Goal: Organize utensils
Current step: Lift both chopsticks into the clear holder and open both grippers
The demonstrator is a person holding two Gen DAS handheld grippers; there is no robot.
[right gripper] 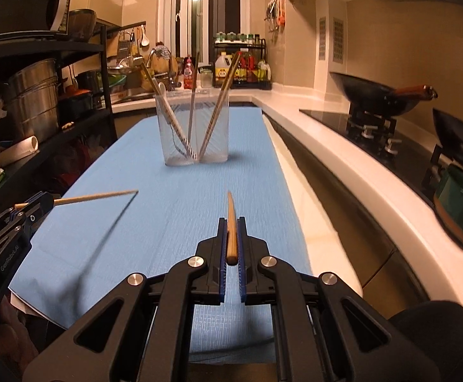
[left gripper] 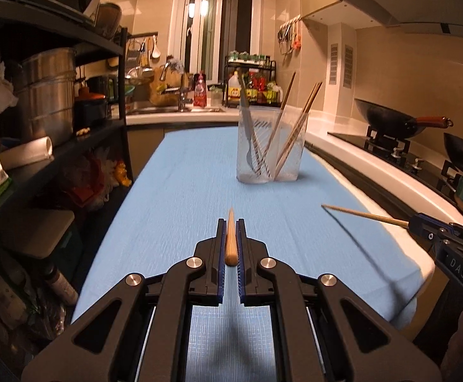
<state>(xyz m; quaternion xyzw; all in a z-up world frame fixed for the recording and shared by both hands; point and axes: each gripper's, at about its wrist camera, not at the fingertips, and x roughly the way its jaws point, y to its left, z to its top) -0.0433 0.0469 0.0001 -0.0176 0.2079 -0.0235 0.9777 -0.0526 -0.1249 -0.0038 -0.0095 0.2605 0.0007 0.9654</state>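
My left gripper (left gripper: 231,222) is shut on a wooden chopstick (left gripper: 230,245) that points forward, lifted above the blue cloth (left gripper: 174,197). My right gripper (right gripper: 231,221) is shut on a second wooden chopstick (right gripper: 231,238), also held off the cloth (right gripper: 155,222). Each shows in the other's view: the right gripper (left gripper: 416,222) with its chopstick (left gripper: 365,215), and the left gripper (right gripper: 48,203) with its chopstick (right gripper: 97,196). Ahead stands a clear two-part holder (left gripper: 290,172) (right gripper: 218,154). Its left part has metal and striped-handled cutlery; its right part has chopsticks.
A white counter (left gripper: 374,165) with a hob and two black woks (left gripper: 400,121) runs along the right. Dark shelves (left gripper: 81,146) with pots and bags line the left. A sink (left gripper: 174,109) and bottle rack sit at the back.
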